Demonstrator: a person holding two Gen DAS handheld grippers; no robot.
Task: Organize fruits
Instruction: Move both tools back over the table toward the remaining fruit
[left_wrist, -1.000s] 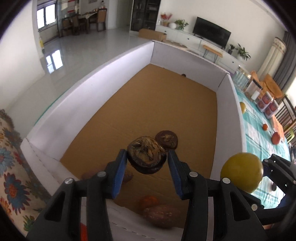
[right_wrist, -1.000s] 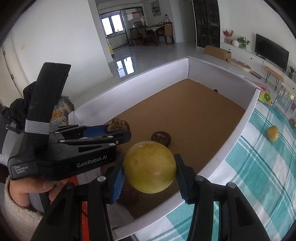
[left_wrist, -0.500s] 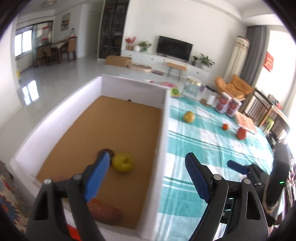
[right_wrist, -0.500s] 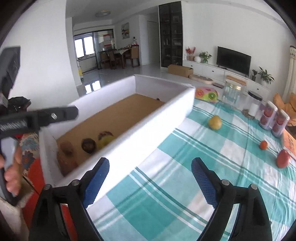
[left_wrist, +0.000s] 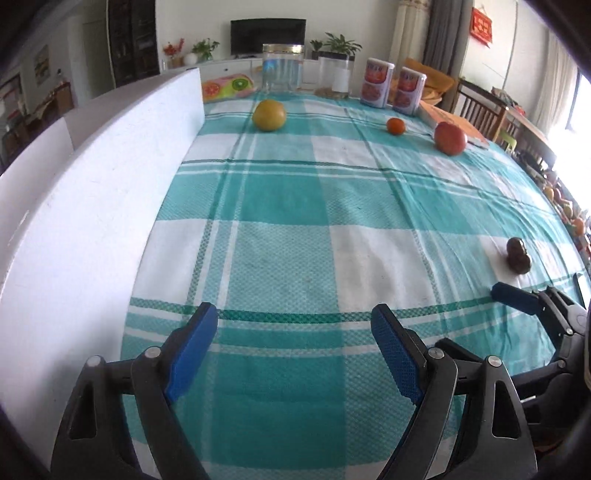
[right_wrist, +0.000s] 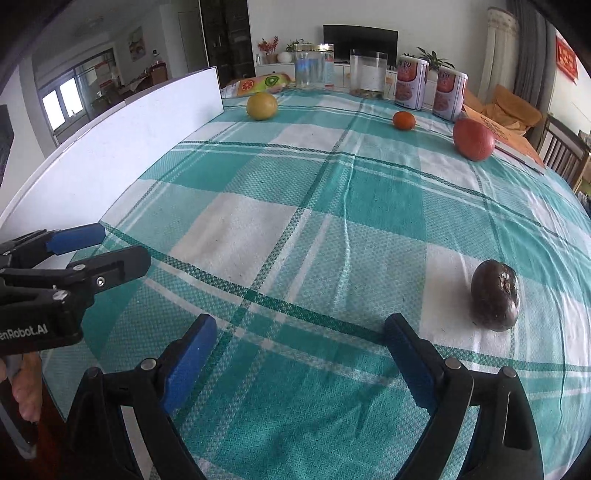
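Fruits (right_wrist: 495, 299) lie scattered on tablecloth (right_wrist: 332, 206) beside white box wall (left_wrist: 92, 206).

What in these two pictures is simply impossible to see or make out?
- Inside of the white box: hidden by its own wall in both views.
- Labels on the two cans: too small to read.
- Left gripper handle: cut off by the frame's bottom edge.
- Things at the left view's far right edge: distorted, unidentifiable.
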